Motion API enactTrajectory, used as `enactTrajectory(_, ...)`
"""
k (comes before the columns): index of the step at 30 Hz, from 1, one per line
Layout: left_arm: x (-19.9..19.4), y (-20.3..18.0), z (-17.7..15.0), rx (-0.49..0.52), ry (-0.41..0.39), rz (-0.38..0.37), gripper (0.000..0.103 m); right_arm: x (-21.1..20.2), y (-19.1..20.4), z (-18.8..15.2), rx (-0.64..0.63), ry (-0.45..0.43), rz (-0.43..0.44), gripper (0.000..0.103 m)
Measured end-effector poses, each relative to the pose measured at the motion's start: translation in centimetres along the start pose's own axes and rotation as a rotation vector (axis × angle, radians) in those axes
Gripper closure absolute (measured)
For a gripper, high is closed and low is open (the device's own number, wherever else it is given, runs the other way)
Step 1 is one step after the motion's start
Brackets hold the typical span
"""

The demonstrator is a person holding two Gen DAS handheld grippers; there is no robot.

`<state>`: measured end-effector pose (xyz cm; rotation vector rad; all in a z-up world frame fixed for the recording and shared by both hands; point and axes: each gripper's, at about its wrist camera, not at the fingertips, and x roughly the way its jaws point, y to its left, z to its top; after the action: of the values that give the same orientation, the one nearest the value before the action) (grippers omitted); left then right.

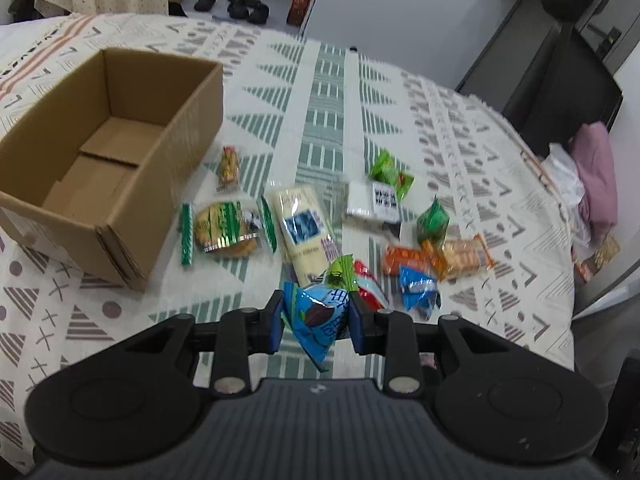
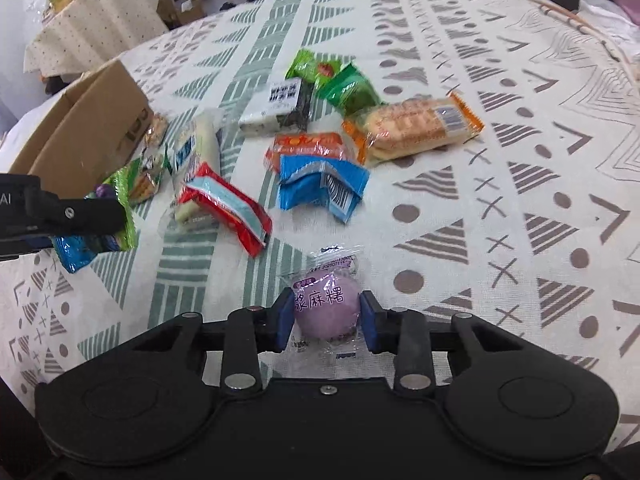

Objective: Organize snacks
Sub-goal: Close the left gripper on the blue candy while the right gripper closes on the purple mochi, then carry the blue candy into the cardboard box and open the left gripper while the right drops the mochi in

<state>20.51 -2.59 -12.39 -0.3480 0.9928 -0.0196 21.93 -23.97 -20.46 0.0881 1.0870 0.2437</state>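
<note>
patterned cloth point(image 2: 520, 140), purple mochi point(image 2: 326, 308) right-wrist only

A: What lies under everything?
B: A cream tablecloth point(image 1: 460, 128) printed with grey triangles, crosses and dots, with green striped bands down the middle; it covers the whole surface.
A: And beyond it?
B: Dark shoes point(image 1: 244, 6) sit on the floor at the far side; a second table under a dotted cream cloth point(image 2: 96, 20) stands at the back, with clear packets on top; a pink garment point(image 1: 596, 168) is heaped at the right beside a white plastic bag point(image 1: 562, 168); a dark cabinet point(image 1: 568, 92) stands behind them.
</note>
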Motion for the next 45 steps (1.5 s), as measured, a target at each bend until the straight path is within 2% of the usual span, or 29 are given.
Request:
enactTrajectory(12, -3.0, 1.7, 1.8, -0.039, -0.095, -0.057, 0.072, -3.6, 2.4, 1.7, 0.035, -0.086, 0.012, 0.07)
enactTrajectory(22, -4.6, 5.0, 4.9, -0.045, -0.156, -0.03, 0.072, -5.7, 6.5, 4.5, 0.029, -0.171, 0.038, 0.07)
enactTrajectory(33, -6.1, 10.6, 6.6, -0.211, -0.22, -0.022, 0.072, -6.1, 12.7, 7.4, -0.008, -0.222, 0.083, 0.07)
enactTrajectory(45, -5.5, 17.3, 7.1, -0.41, -0.221, 0.066, 0.072, -4.7, 18.4, 9.3, -0.07, -0.214, 0.151, 0.07)
